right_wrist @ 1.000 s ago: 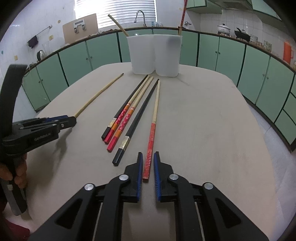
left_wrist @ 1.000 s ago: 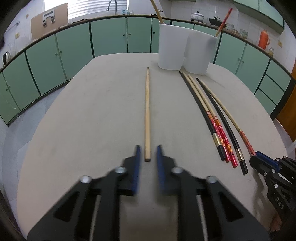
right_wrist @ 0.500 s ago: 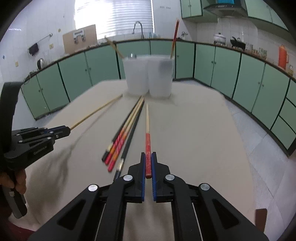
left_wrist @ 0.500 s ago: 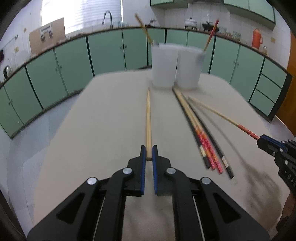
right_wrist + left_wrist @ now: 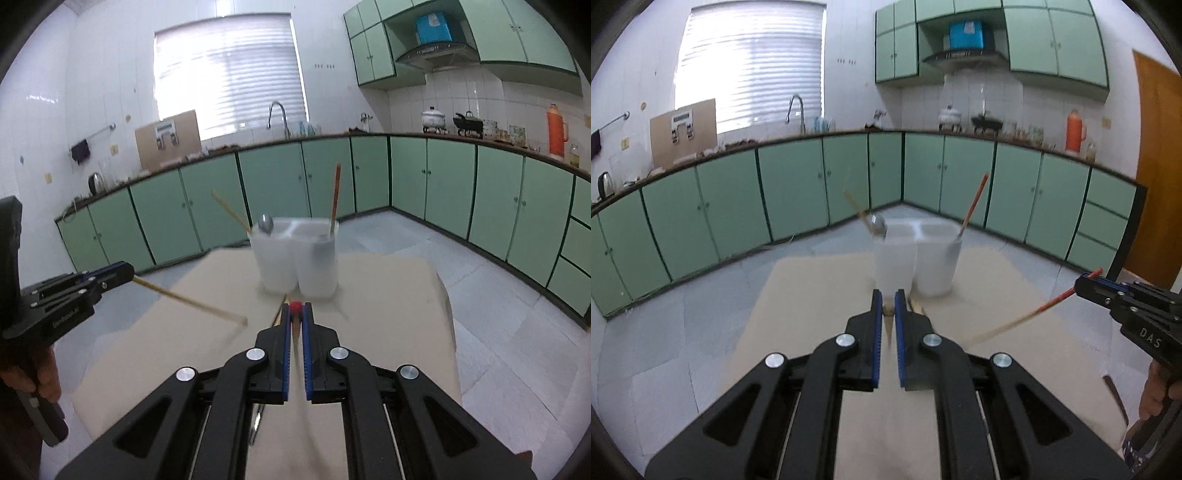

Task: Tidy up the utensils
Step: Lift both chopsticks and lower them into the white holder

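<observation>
My left gripper is shut on a plain wooden chopstick, held by its end in the air; it also shows in the right wrist view. My right gripper is shut on a red-handled chopstick, also lifted; it also shows in the left wrist view. Two white holder cups stand side by side at the far end of the table, holding a spoon, a wooden chopstick and a red chopstick.
The beige table lies below both grippers. Other chopsticks on it are mostly hidden behind the grippers. Green kitchen cabinets run round the room beyond the table.
Both grippers have risen from the table and tilted up, each carrying its chopstick, so the views now look across the kitchen rather than down at the table.
</observation>
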`<state>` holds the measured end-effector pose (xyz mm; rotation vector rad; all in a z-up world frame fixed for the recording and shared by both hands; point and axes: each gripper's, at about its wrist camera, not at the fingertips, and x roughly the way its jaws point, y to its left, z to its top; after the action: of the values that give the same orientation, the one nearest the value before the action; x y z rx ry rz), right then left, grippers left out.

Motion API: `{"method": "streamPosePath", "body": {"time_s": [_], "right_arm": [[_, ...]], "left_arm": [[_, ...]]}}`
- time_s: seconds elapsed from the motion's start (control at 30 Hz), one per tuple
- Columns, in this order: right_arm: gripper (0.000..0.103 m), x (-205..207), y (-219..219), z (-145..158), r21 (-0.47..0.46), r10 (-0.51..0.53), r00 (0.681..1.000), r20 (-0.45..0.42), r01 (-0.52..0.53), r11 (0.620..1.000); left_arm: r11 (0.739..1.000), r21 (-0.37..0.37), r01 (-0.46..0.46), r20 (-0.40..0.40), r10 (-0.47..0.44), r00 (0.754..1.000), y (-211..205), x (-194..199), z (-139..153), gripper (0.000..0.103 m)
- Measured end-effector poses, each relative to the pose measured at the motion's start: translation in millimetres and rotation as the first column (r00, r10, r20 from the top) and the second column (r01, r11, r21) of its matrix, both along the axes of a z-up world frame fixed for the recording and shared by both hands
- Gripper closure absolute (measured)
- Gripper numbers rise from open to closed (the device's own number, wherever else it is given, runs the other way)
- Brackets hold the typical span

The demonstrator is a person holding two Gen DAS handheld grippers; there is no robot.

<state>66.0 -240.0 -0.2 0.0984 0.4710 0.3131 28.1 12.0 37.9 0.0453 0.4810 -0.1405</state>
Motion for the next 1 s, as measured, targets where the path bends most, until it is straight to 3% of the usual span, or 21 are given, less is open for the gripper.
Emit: {"method": "streamPosePath", "body": {"time_s": [0.43,0.67,0.87,1.0], "right_arm": [[0.097,40,5,63,0.002,0.067,0.995,0.075,-0.067,0.998],[0.097,63,11,106,-0.009,0.081,0.982,0.173,-0.081,0.997],[0.097,106,16,145,-0.016,0.055,0.966,0.253,-0.053,0.998],[0.097,145,21,150,-0.017,0.034,0.968,0.247,-0.031,0.999]], "left_arm": [[0.993,-0.083,0.078,0.079,-0.072,0.994,-8,24,48,0.097],[0.992,-0.078,0.095,0.176,-0.080,0.981,-17,38,87,0.097],[0.993,-0.066,0.102,0.271,-0.080,0.959,-30,64,124,0.097],[0.995,-0.046,0.093,0.290,-0.076,0.954,-40,95,133,0.097]]}}
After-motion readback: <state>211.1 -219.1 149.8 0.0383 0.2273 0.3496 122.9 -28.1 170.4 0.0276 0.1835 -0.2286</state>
